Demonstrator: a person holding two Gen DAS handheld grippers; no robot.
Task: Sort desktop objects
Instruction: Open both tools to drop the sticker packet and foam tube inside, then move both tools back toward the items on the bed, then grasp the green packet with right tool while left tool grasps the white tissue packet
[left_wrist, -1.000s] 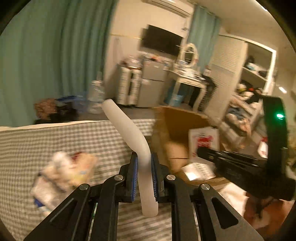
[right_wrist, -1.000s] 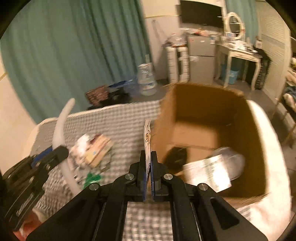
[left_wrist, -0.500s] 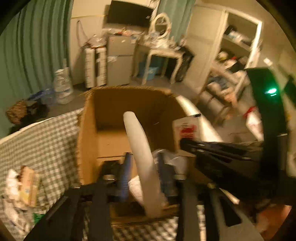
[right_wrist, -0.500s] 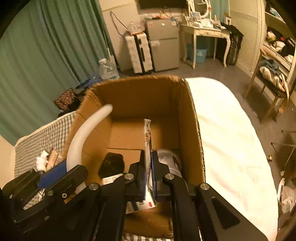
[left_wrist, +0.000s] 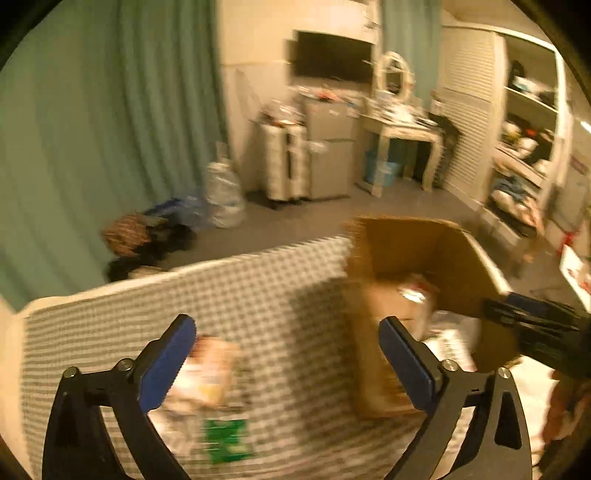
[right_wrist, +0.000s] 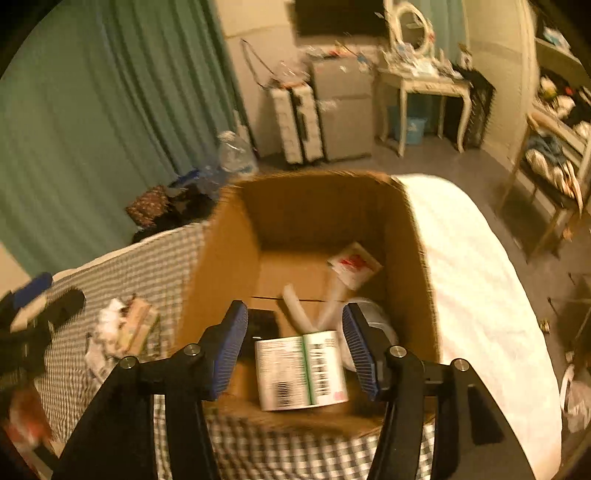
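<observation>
An open cardboard box (right_wrist: 229, 240) stands on the checked tablecloth (right_wrist: 147, 266). Inside it lie a bent white tube (right_wrist: 299, 314), a flat red-and-white packet (right_wrist: 354, 264), a white carton with barcodes (right_wrist: 301, 369), a black object (right_wrist: 262, 323) and a silvery round thing (right_wrist: 373, 325). My right gripper (right_wrist: 293, 349) is open and empty above the box's near side. My left gripper (left_wrist: 286, 354) is open and empty over the cloth, left of the box (left_wrist: 402, 251). A heap of wrappers and packets (left_wrist: 210, 384) lies below it, also in the right wrist view (right_wrist: 122, 332).
A white cloth (right_wrist: 480, 277) covers the table right of the box. The table's far edge (left_wrist: 184, 269) drops to the floor, with bags and a water bottle (left_wrist: 221, 195) beyond. The right gripper (left_wrist: 535, 332) shows at the left wrist view's right edge.
Both grippers have opened: the white tube and the red-and-white packet now lie in the box. The left gripper has swung back left over the cloth.
</observation>
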